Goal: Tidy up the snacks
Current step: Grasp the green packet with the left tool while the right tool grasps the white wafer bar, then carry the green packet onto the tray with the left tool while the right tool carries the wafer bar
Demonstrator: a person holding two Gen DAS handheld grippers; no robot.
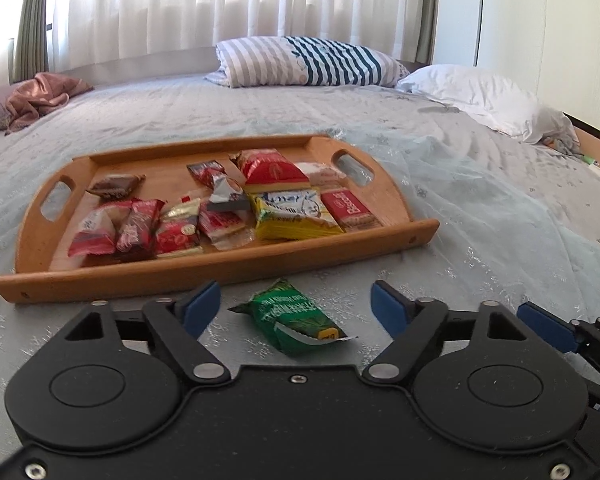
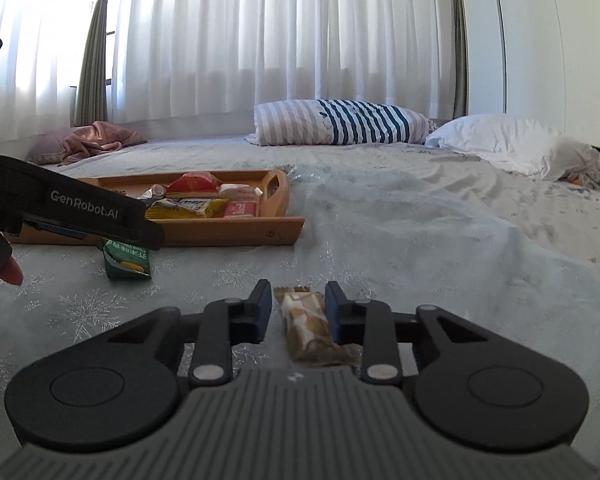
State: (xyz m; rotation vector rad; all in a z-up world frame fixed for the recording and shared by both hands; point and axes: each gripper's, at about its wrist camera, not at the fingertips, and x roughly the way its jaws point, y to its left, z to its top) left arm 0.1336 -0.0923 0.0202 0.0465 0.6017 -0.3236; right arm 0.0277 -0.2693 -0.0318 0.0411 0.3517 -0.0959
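Observation:
A wooden tray [image 1: 228, 270] with handle holes lies on the bed and holds several snack packets, mostly red, and one yellow packet [image 1: 290, 216]. It also shows in the right wrist view [image 2: 236, 230]. A green snack packet [image 1: 296, 322] lies on the bedspread in front of the tray, between the wide-open fingers of my left gripper [image 1: 296, 306]. The green packet also shows in the right wrist view [image 2: 126, 266], under the left gripper's body. My right gripper [image 2: 298, 304] is partly closed around a brown and white snack bar [image 2: 310, 328] on the bedspread, with a small gap on the left side.
The bedspread [image 1: 480, 208] is pale blue with a snowflake pattern. A striped pillow [image 1: 308, 62] and a white pillow [image 1: 484, 98] lie at the far side. A pink cloth [image 1: 40, 100] lies far left. Curtains hang behind the bed.

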